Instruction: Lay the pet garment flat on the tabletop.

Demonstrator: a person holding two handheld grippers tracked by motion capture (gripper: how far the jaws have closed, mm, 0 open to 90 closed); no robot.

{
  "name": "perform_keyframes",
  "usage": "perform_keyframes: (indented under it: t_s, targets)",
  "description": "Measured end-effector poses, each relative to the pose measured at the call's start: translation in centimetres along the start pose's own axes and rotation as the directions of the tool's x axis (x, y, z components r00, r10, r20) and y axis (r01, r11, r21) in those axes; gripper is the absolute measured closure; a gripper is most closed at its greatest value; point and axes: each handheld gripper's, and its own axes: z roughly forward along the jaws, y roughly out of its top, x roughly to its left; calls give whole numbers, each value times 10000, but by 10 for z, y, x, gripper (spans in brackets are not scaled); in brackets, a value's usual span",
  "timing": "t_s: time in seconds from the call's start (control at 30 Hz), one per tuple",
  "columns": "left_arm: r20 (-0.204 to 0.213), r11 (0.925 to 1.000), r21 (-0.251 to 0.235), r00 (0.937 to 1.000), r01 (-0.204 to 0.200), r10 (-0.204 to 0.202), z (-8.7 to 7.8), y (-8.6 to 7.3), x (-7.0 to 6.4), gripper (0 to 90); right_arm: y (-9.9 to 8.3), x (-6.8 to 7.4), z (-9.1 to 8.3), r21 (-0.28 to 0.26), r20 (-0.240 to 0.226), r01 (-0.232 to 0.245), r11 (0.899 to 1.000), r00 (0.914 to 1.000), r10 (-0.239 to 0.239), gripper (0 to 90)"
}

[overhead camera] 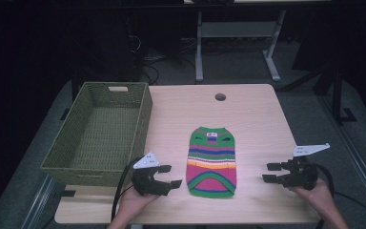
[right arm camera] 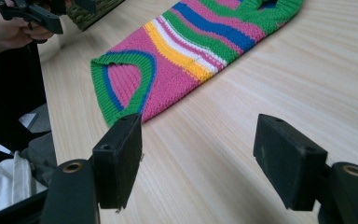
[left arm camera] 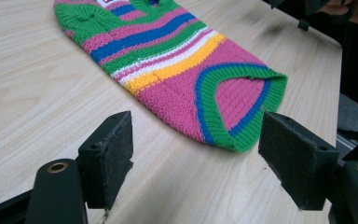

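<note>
Both grippers sit low over the near part of the table, one on each side of the knitted garment, and neither holds anything. From largest to smallest: the light wooden table (overhead camera: pixel 257 114) carries everything, with a round cable hole (overhead camera: pixel 220 97) near its far edge. A green woven basket (overhead camera: pixel 78 157) stands on the table's left side, overhanging the left edge, with a slot handle in its far wall.

A striped knitted pet sweater (overhead camera: pixel 212 162) lies flat just near of the table's middle, well apart from the basket, neck end towards the far edge and wider hem towards the person. Its bands run green, pink, blue, white and yellow, and the hem is pink edged in blue and green.

In the high view, the left gripper (overhead camera: pixel 167 175) is held in the person's left hand (overhead camera: pixel 131 202), just beside the sweater's near left corner, close to the basket's near corner. Its jaws are spread wide; in the left gripper view (left arm camera: pixel 196 163) the sweater's hem lies just beyond the pads, not touched.

In the high view, the right gripper (overhead camera: pixel 271 172) is in the right hand (overhead camera: pixel 317 193), near the table's right edge and further from the sweater. Its jaws are also spread; in the right gripper view (right arm camera: pixel 198 161) bare tabletop lies between them.
</note>
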Motion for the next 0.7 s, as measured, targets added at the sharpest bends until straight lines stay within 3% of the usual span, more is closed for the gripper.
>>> perform_keyframes:
  t_s: [0.5, 0.7]
  targets:
    - [-358, 10000, 44, 9993, 72, -70, -9, -11, 0, 224, -30, 0, -14, -263, 378, -390, 9989, 9985, 400, 303]
    - [-452, 10000, -29, 9990, -8, 7, -10, -12, -2, 207, -38, 6, -16, -504, 625, -268, 9984, 9976, 300, 287]
